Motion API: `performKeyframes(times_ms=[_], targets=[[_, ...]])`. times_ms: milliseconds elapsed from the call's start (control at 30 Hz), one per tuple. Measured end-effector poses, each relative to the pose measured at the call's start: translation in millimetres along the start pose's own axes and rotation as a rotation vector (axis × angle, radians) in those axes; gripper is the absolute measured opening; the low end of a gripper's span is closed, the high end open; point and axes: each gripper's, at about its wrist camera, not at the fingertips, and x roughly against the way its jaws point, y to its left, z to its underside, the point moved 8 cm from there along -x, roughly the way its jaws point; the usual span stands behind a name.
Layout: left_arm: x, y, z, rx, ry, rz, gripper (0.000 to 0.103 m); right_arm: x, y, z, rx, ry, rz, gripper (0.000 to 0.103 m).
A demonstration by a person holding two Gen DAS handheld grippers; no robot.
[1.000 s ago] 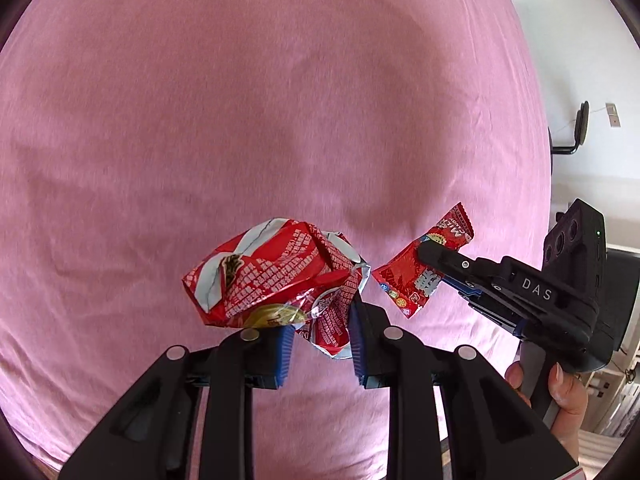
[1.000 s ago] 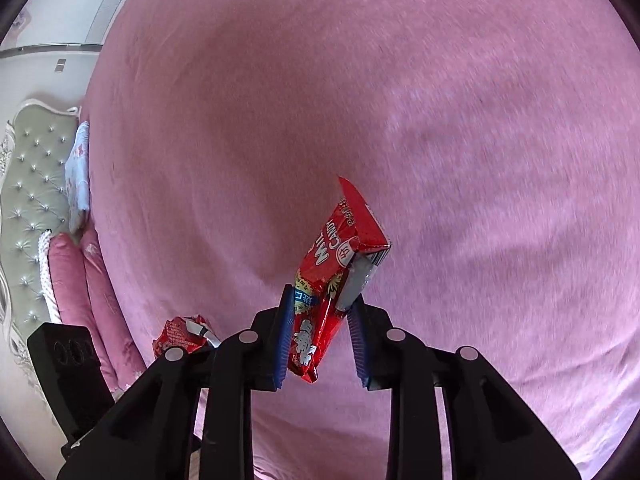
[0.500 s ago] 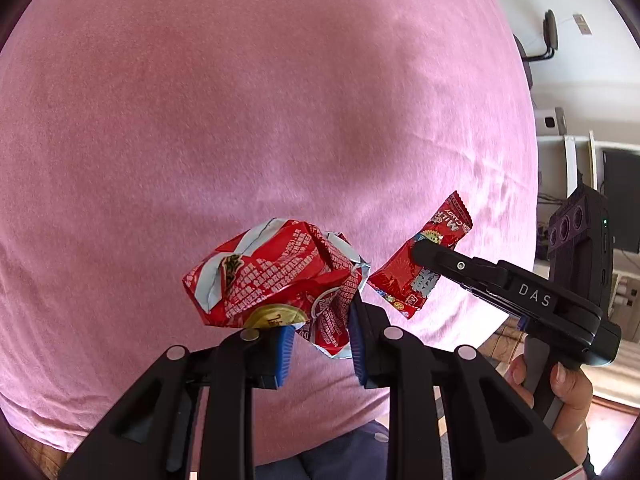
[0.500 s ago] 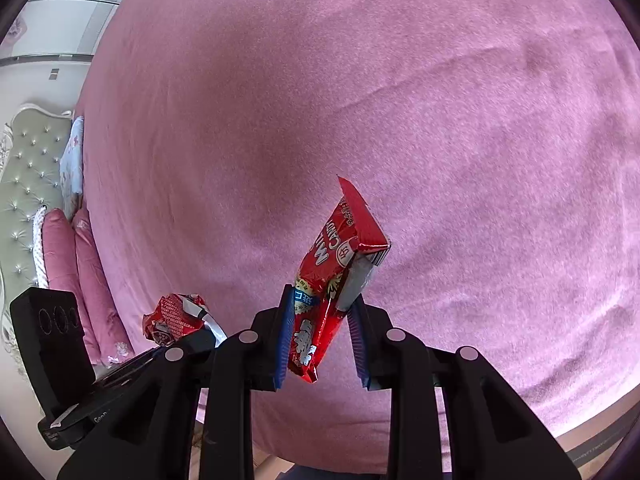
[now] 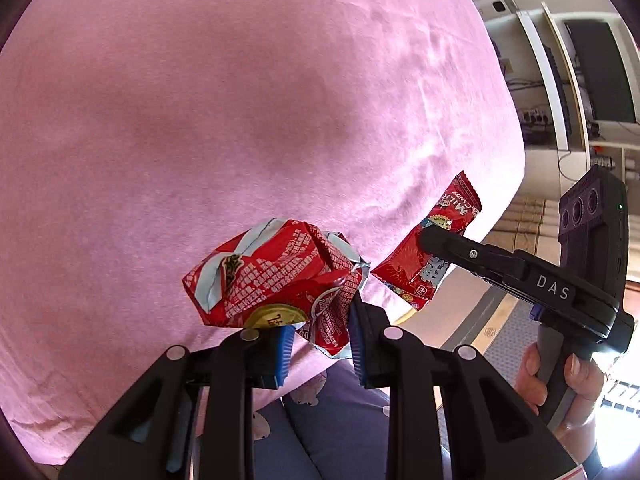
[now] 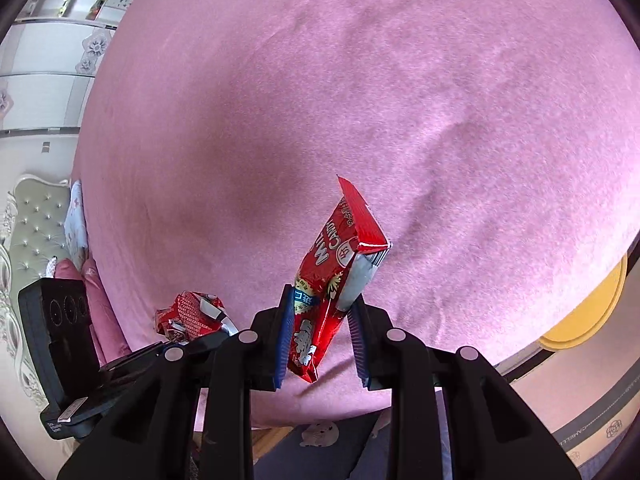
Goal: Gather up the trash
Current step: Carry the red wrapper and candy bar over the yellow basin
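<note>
Setting: a home bedroom; a pink bedspread [image 6: 360,100] fills the area ahead of the tongs; a tufted padded headboard [image 6: 32,232] and pink pillows [image 6: 100,304] lie left; shelving with a dark monitor [image 5: 600,72] stands right.

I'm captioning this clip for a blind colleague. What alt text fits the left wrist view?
The left gripper pinches a crumpled red and pale-blue foil snack wrapper above a pink bedspread. At right, the right gripper, in a person's hand, holds a red candy wrapper.

Red wrappers [image 5: 276,276] [image 6: 332,280] over plain pink bedspread [image 5: 240,100]
</note>
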Motion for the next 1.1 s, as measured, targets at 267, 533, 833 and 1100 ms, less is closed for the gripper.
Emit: performKeyframes(times_ms=[267,533,833,1100], targets=[[-36.8,-79.3,19.5,-0.162,0.081,-0.027,0.024,50.4,-79.2,21.9,-0.108,-0.084,-0.02,0.026],[-89.2,-164.6,51.6,-0.29,0.15,-0.068,0.024,89.6,-153.4,62.5,-0.198,-0.148,-0.03,0.026],[-160.0,-250.4,97.0,-0.39,0.234,-0.086,0.024,124.1,-259.4,98.1,-0.285,-0.169,-0.016,0.026],[-212.9,-294.3,122.4,-0.435,0.319,-0.102,0.024,133.1,-328.3,118.9,-0.344,-0.158,-0.004,0.026]])
